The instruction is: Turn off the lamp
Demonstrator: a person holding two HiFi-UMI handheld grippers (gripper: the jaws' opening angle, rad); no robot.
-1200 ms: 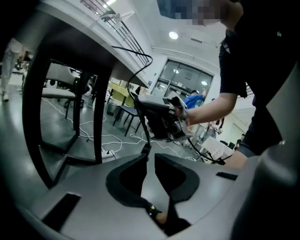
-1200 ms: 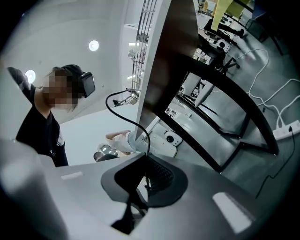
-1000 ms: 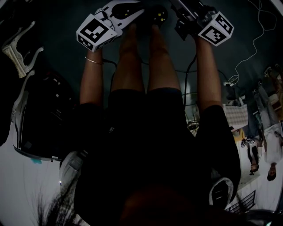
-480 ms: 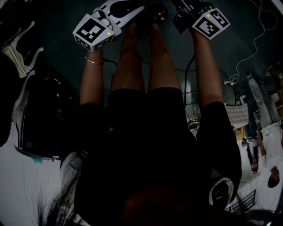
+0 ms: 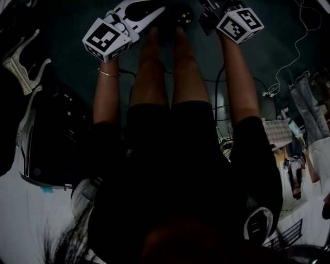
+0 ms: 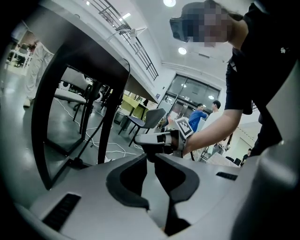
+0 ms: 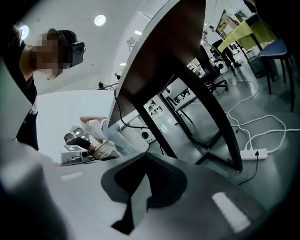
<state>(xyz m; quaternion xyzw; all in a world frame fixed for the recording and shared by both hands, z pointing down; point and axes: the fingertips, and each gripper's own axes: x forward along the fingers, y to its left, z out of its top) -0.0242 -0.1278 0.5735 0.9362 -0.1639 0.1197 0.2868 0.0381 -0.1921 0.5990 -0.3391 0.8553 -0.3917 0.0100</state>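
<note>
Closest under the head camera are the person's black shirt and black shorts. Both bare forearms stretch toward twelve o'clock, and a thin metal bangle circles the left wrist. At eleven o'clock the left forearm ends in the white cube with black square markers that belongs to the left claw. That claw's own view shows its two dark pads spread a little way apart with nothing between them. The right claw carries its own marker cube at one o'clock of the head view, and its own view shows the pads pressed together on nothing. Seen from the left claw, the right one hangs just beyond the gap, borne by the right forearm. Between the two claws, at twelve o'clock, the person's black shoes with yellow-green dots stand on the dark grey floor. Farther out, a thin white cable curls over the floor at two o'clock, and a white curved frame lies at ten o'clock. Beyond the right claw rises the dark underside of a tabletop on black slanted legs, with a white power strip on the floor at four o'clock. Beyond the left claw a grey chair stands near the centre. Which of these things is the lamp I cannot tell.
</note>
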